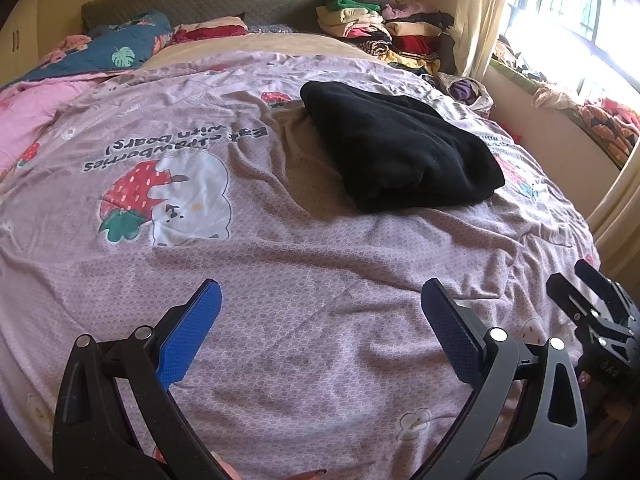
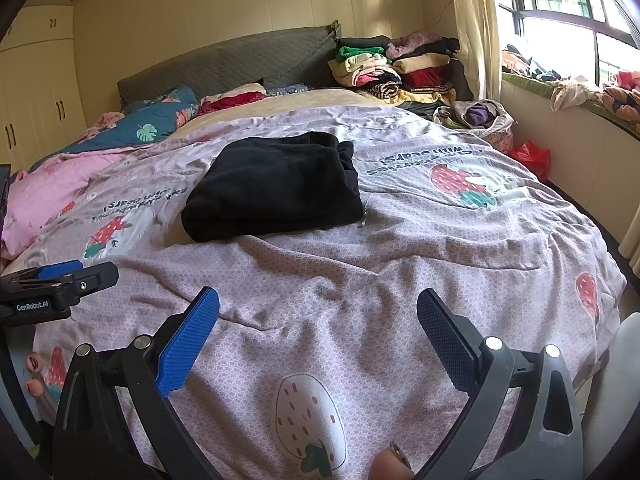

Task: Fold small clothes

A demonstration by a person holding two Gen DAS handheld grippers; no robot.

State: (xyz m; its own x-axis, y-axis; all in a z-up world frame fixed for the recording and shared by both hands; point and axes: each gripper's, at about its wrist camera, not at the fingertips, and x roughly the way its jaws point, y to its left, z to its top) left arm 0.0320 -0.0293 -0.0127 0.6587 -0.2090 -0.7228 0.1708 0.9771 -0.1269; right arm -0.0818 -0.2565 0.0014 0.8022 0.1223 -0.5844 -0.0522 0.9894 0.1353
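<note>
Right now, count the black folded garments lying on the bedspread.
1. The black folded garment lies mid-bed on the strawberry bedspread, ahead of both open claws. The clothes pile by the headboard may hide more.

Both the left gripper (image 1: 320, 316) and the right gripper (image 2: 318, 320) are built from black plastic arms with triangular cut-outs, joined by round silver rivets. Textured blue pads (image 2: 188, 344) are fitted inside the fingers. "GenRobot.AI" is printed in white on the left gripper's black body.
</note>
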